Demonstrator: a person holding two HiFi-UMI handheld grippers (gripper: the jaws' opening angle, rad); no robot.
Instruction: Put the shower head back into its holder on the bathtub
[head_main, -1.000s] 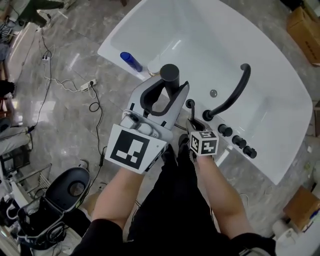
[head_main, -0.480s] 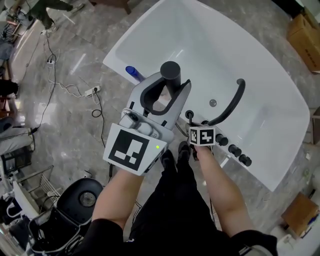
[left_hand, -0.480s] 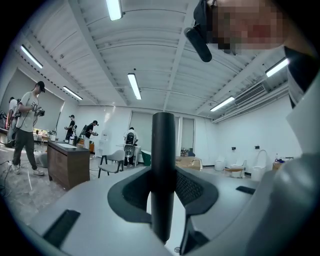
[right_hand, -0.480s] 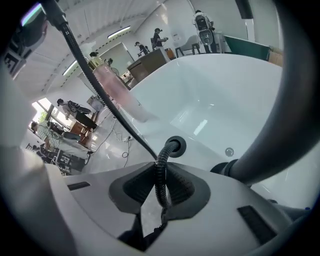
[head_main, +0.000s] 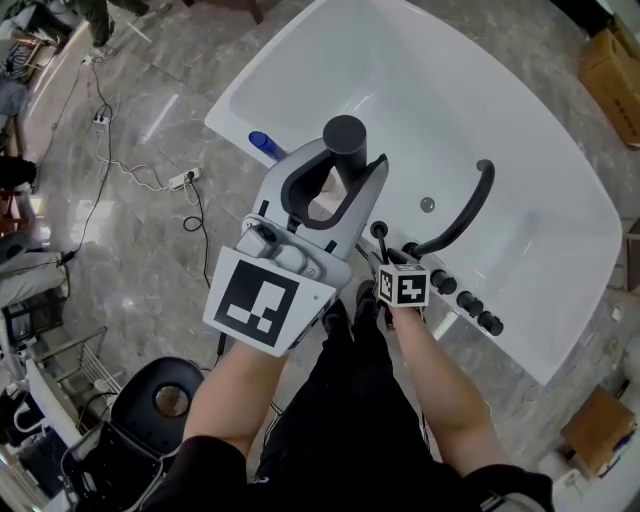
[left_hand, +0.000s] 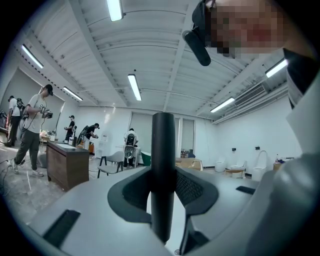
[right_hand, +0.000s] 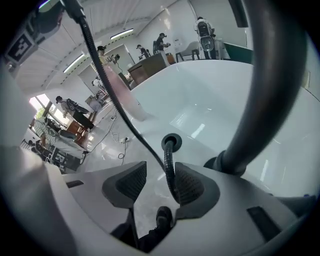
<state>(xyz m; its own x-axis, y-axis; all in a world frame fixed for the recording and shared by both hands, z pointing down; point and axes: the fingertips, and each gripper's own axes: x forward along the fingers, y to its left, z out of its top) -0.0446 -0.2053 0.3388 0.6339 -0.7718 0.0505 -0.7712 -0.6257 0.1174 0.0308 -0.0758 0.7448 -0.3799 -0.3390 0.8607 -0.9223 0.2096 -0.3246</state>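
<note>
Black and cylindrical, the shower head (head_main: 345, 138) is gripped by its handle between the pads of the left gripper (left_hand: 164, 190), whose jaws are closed on it at a middling width. In the head view it is held above the near rim of the white bathtub (head_main: 330, 60), at about 11 o'clock from the holder (right_hand: 178, 138) and clear of it, so it is not yet seated.

The right gripper (right_hand: 160, 182) is tilted down at the tub deck. Its jaws have just been opening and are now spread wide, with nothing pinched. The ribbed hose (right_hand: 169, 165) is seen rising out of the holder and passing between those jaws. It is laid close along the pad on the 3 o'clock side and is separated from the 9 o'clock pad by a clear gap.

A curved black faucet (head_main: 462, 210) is mounted at 2 o'clock from the right gripper, and a row of black knobs (head_main: 465, 303) is set between 3 and 4 o'clock from it. A blue bottle (head_main: 262, 143) is seen at 9 o'clock from the shower head, at the tub's edge. Cables (head_main: 120, 165) are strewn over the grey marble floor (head_main: 120, 260) farther out at 9 o'clock.
</note>
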